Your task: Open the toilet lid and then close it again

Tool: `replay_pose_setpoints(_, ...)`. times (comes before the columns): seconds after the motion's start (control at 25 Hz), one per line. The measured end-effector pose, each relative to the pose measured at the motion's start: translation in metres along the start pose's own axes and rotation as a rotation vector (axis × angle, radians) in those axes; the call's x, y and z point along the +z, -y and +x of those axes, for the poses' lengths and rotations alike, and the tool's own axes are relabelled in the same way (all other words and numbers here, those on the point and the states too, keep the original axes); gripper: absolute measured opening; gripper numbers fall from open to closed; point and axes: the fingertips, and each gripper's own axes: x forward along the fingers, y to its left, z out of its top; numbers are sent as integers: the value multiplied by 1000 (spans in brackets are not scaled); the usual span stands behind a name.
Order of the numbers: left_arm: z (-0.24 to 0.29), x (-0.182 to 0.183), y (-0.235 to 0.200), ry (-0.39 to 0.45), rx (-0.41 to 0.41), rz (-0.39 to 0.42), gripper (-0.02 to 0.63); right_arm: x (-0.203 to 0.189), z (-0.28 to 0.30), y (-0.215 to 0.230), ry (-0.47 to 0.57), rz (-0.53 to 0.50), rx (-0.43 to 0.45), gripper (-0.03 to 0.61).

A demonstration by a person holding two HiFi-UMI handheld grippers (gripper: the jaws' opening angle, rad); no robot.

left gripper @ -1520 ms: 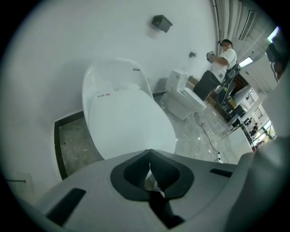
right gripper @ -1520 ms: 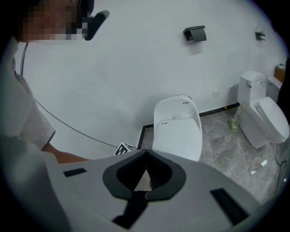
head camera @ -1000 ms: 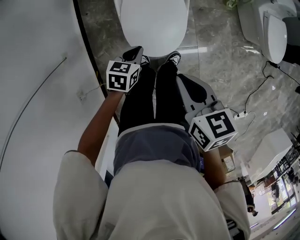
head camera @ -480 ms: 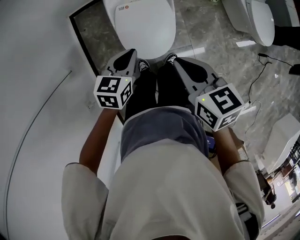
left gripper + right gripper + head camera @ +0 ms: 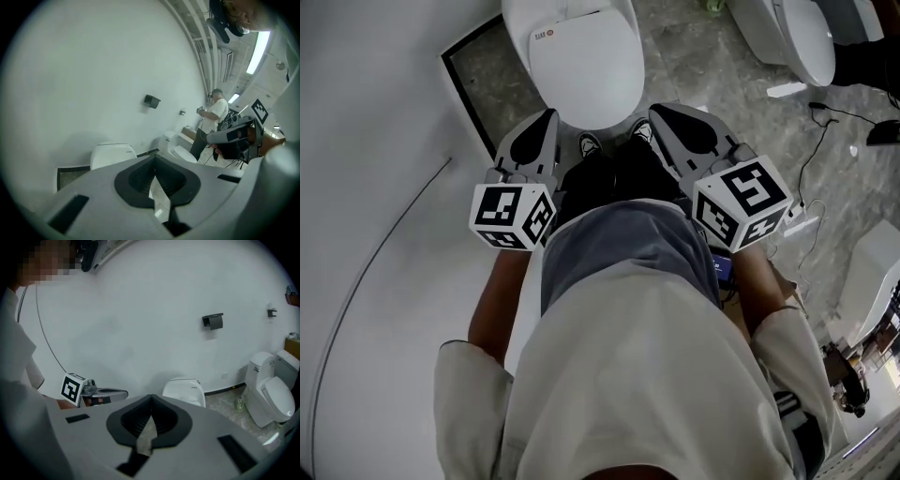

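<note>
- toilet lid [image 5: 581,70]: down flat on the bowl, closed, nothing touching it.
- left gripper [image 5: 550,116]: jaws pressed together, empty. Held near the toilet lid's front edge on its left side, clear of it.
- right gripper [image 5: 657,110]: jaws also together, empty. Near the toilet lid's front edge on its right side, clear of it.
- shoes [image 5: 591,143]: just in front of the toilet lid.

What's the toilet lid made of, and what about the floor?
Toilet lid: probably hard plastic, maybe ceramic. It is plain white, smooth and a little shiny, with no grain or seams showing.
Floor: looks like polished stone or stone-look tile. It is grey with pale wandering veins, like marble.
</note>
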Motion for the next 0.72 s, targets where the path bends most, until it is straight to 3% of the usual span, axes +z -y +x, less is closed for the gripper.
replay_pose_setpoints(0.24, -28, 23, 19, 69, -10, -16, 8, 9, -14, -8, 35, -3, 11, 9)
replay_pose_setpoints(0.56, -70, 71, 23, 228, 25, 26, 8, 19, -20, -27, 80, -41, 8, 9)
replay_pose_setpoints(0.72, -83, 79, 25, 248, 44, 29, 8, 27, -31, -34, 104, -53, 0, 9)
